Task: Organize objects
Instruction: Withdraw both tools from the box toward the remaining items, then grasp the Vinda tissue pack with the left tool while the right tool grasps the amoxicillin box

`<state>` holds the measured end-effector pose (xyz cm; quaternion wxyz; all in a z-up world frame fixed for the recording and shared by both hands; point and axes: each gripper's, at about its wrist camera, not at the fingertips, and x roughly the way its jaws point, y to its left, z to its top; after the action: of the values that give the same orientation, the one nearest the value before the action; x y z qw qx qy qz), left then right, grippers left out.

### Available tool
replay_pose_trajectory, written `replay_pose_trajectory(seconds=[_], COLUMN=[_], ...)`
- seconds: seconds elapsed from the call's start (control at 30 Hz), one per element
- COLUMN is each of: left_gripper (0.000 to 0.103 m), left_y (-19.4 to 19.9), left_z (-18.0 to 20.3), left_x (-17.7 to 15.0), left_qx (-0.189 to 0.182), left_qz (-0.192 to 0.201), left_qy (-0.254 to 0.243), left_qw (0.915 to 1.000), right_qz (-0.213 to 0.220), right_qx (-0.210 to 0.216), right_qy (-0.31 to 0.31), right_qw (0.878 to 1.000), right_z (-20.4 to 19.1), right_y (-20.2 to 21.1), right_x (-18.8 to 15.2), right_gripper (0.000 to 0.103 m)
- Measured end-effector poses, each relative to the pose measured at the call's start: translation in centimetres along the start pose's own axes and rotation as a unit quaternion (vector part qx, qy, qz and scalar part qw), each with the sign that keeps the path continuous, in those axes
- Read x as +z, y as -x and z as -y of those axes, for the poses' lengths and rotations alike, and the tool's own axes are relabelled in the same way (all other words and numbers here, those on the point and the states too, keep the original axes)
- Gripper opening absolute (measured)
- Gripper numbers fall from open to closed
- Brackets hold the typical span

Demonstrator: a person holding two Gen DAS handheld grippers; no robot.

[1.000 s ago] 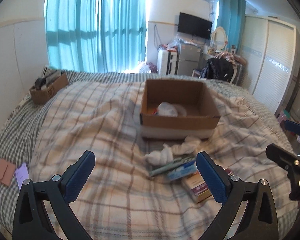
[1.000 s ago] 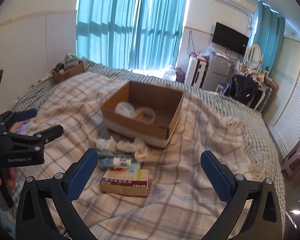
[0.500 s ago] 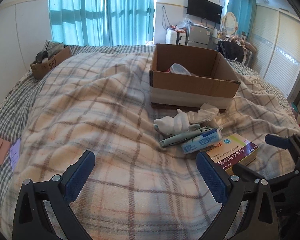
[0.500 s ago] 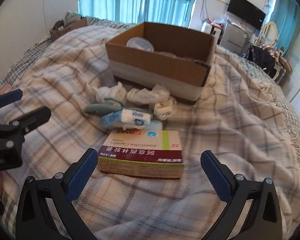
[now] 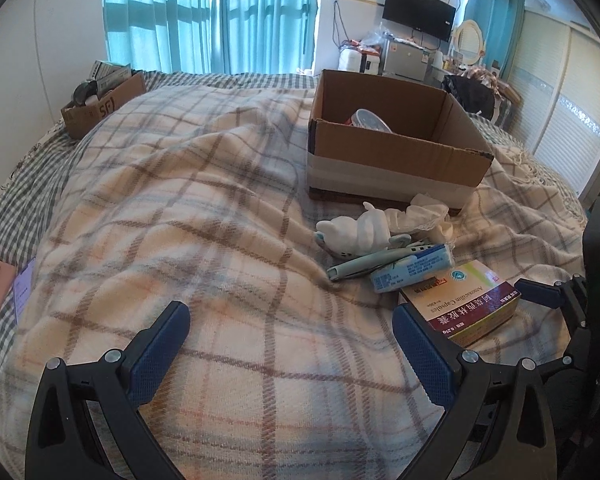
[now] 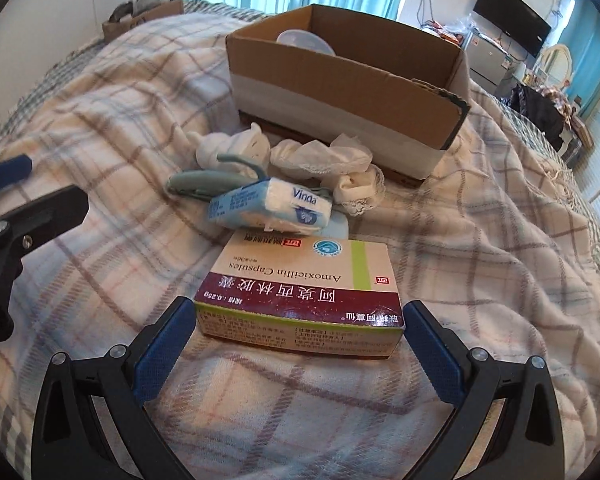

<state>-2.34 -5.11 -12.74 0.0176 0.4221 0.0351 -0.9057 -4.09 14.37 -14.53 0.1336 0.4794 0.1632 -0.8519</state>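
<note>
Glossy card medicine box [image 6: 300, 292] lies on woven cloth blanket [image 6: 440, 240].

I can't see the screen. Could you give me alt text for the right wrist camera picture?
An open right gripper straddles a box of amoxicillin capsules lying on a plaid blanket. Beyond it lie a Vinda tissue pack, white socks and an open cardboard box. The left gripper shows at the left edge.

The left camera looks low across the bed [image 5: 204, 216] toward the curtains, box [image 5: 388, 152] off to its right. The right camera sits close over the medicine carton [image 6: 300, 292], facing that same box [image 6: 340, 88]; both share the clutter between.
</note>
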Motion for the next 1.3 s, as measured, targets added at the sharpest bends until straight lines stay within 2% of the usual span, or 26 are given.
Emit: replay_pose_trajectory(seconds=[0.13, 0.5, 0.63, 0.87, 0.9, 0.97, 1.03, 1.2, 1.3], left_gripper=[0.103, 0.103, 0.103, 0.103, 0.103, 0.103, 0.103, 0.103, 0.103], left_y=[-0.3, -0.7, -0.7, -1.2, -1.3, -1.3, -1.4, -2.5, -4.8], left_z=[0.2, 0.3, 0.2, 1.0, 1.2, 1.8, 2.5, 5.6, 8.0], left_x=[-0.1, -0.2, -0.2, -0.1, 0.0, 0.2, 0.5, 1.5, 1.6], left_qx=[0.003, 0.009, 0.007, 0.018, 0.019, 0.018, 0.014, -0.014, -0.023], left_qz=[-0.006, -0.013, -0.016, -0.029, -0.031, -0.031, -0.031, -0.023, -0.047], left_qy=[-0.004, -0.01, -0.007, -0.028, -0.034, -0.043, -0.051, -0.083, -0.111], left_qw=[1.0, 0.9998, 0.9998, 0.999, 0.9988, 0.9984, 0.9981, 0.9962, 0.9925], right_qz=[-0.008, -0.034, -0.025, -0.003, -0.003, 0.003, 0.014, 0.016, 0.013], right_qx=[-0.015, -0.025, -0.017, -0.073, -0.071, -0.021, 0.003, -0.031, -0.034], right_qy=[0.016, 0.001, -0.056, -0.111, -0.11, -0.118, -0.134, -0.135, -0.138], right_qw=[1.0, 0.999, 0.998, 0.991, 0.991, 0.993, 0.991, 0.99, 0.99], right_z=[-0.6, -0.3, 2.3, 7.2, 7.6, 8.3, 9.2, 11.3, 12.7], right_y=[-0.4, -2.7, -2.4, -0.2, -0.1, 0.7, 1.5, 2.1, 1.8], right_x=[-0.1, 1.0, 0.8, 0.8, 0.9, 1.0, 1.2, 2.1, 2.3], right_gripper=[0.103, 0.103, 0.103, 0.103, 0.103, 0.103, 0.103, 0.103, 0.103])
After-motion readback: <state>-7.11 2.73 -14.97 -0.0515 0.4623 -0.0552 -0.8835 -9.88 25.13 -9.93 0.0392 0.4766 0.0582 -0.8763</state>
